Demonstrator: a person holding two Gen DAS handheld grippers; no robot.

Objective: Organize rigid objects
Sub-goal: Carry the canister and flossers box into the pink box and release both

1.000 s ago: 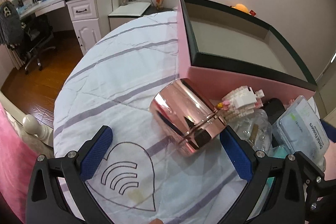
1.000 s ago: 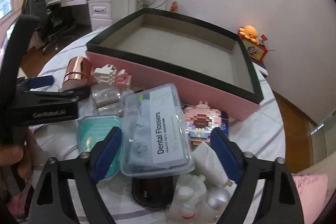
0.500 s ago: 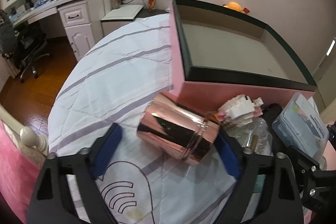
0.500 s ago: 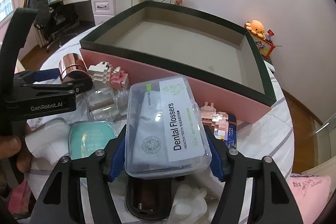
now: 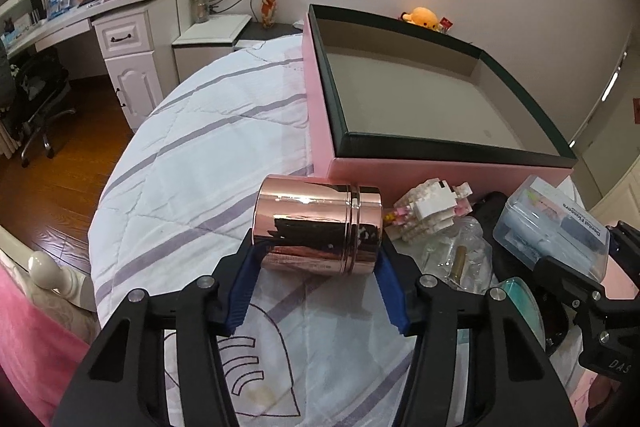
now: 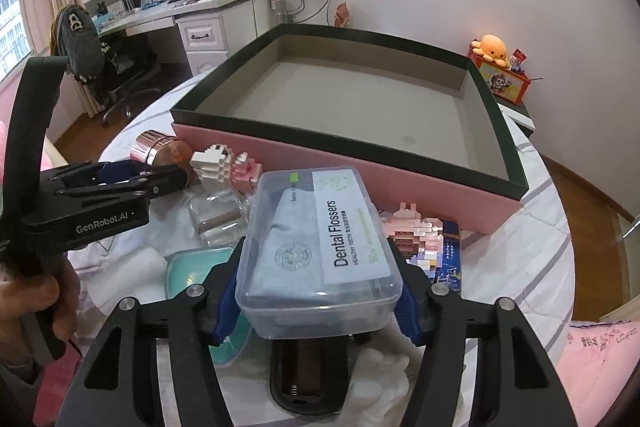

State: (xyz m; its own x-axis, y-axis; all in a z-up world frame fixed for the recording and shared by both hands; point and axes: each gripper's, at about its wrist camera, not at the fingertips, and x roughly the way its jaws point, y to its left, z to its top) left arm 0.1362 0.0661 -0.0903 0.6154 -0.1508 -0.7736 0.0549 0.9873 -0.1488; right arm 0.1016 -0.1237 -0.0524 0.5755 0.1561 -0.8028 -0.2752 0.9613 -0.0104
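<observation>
While the rose-gold canister point(image 5: 318, 227) lies on its side on the striped quilt point(image 5: 208, 155), my left gripper point(image 5: 316, 291) clamps it end to end. My right gripper point(image 6: 318, 301) is closing, its pads pressing the Dental Flossers case point(image 6: 320, 247). Both sit just before the empty pink box point(image 6: 400, 183).

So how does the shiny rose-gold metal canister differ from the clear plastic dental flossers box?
The shiny rose-gold metal canister is round, opaque and mirror-like; the clear plastic dental flossers box is rectangular and see-through, with a printed label. The canister lies on its side in the left gripper, shut on it; the box sits flat between the pads of the right gripper, whose jaws are closing. Both sit in front of the pink box.
</observation>
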